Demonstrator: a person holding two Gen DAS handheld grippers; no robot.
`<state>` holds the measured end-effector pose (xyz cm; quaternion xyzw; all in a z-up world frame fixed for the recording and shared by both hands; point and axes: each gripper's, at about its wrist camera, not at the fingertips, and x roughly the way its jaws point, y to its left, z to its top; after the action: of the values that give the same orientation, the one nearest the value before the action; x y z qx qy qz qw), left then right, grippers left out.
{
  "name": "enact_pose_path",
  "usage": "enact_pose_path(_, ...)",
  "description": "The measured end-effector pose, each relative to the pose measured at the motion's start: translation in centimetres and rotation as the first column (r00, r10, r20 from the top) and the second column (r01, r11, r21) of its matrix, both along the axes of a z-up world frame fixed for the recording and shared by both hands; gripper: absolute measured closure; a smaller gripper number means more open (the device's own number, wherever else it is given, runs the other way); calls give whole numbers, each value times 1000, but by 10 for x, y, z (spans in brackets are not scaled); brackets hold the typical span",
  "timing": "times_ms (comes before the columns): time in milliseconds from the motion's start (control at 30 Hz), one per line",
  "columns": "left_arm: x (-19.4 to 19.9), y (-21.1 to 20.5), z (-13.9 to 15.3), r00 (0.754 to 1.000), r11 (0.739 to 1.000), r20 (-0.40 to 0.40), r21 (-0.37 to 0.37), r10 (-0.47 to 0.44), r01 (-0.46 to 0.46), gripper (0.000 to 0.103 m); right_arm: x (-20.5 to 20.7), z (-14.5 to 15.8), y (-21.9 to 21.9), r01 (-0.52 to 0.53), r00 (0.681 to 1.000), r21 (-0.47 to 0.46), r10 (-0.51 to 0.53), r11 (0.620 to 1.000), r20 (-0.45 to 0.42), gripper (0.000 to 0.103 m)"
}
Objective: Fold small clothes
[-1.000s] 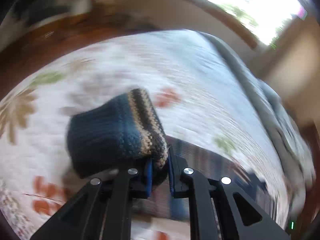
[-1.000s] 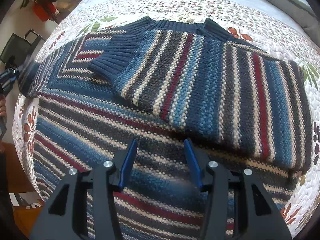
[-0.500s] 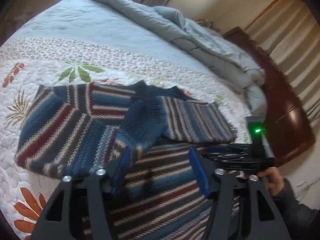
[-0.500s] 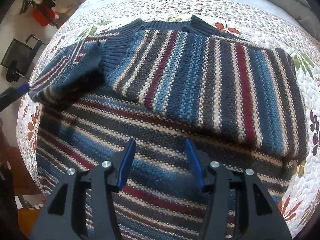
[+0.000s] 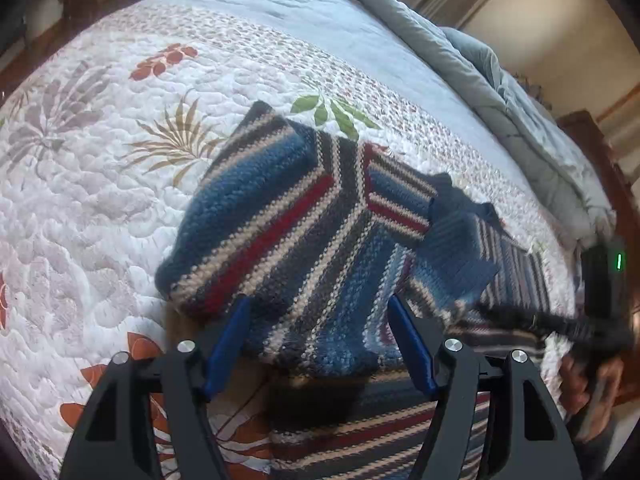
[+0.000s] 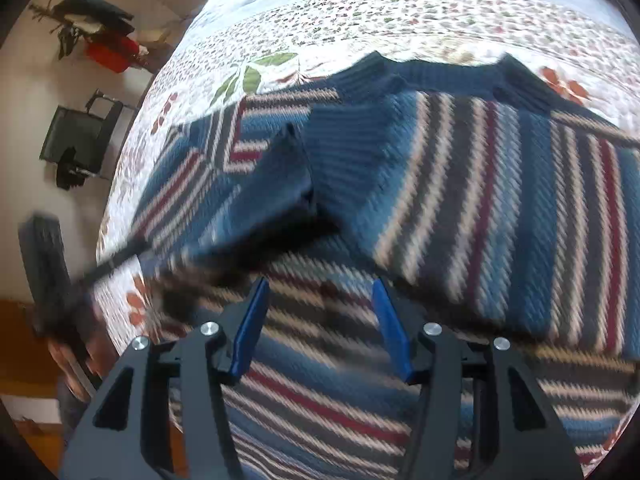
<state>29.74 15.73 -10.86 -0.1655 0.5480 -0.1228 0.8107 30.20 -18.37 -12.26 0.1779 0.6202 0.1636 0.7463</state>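
Note:
A blue, red and cream striped knit sweater (image 5: 304, 240) lies flat on the floral quilt (image 5: 80, 200). Its left sleeve (image 6: 240, 184) is folded in over the body. The dark ribbed cuff (image 6: 292, 176) rests beside the cuff of the right sleeve (image 6: 500, 200), which lies across the chest. My left gripper (image 5: 317, 306) hovers open just above the sleeve's fold, and nothing is pinched in it. My right gripper (image 6: 320, 286) hangs open over the sweater's lower body, its jaws spreading a little with only flat knit below them. It shows blurred at the right edge of the left wrist view.
A grey duvet (image 5: 500, 92) is bunched along the far side of the bed, with dark wooden furniture (image 5: 592, 140) behind it. Off the bed's left side stand a black chair (image 6: 80, 140) and a red item (image 6: 112, 52) on the floor. A hand (image 5: 588, 376) holds the right gripper.
The left gripper held the sleeve cuff a second ago. It has since opened, leaving the sleeve laid over the sweater, and drawn back. The right gripper shifted sideways over the body.

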Motion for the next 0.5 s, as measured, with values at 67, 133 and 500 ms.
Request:
enact_pose_path(67,0,-3,1,1000,1000,11,14,-7,7,32,14,-2,2,26,999,-3,-26,1000,-22,49)
enact_pose_path(133,1,-4,0,1000,1000,12,9,-11,11,31,23,2,2,46,999,18,-45,999,-21,48)
enact_pose_path(500,3,-16,3,1000,999,7,39,-9,9,29,50,-27,38,-50,995,-22,48,999,-85,93)
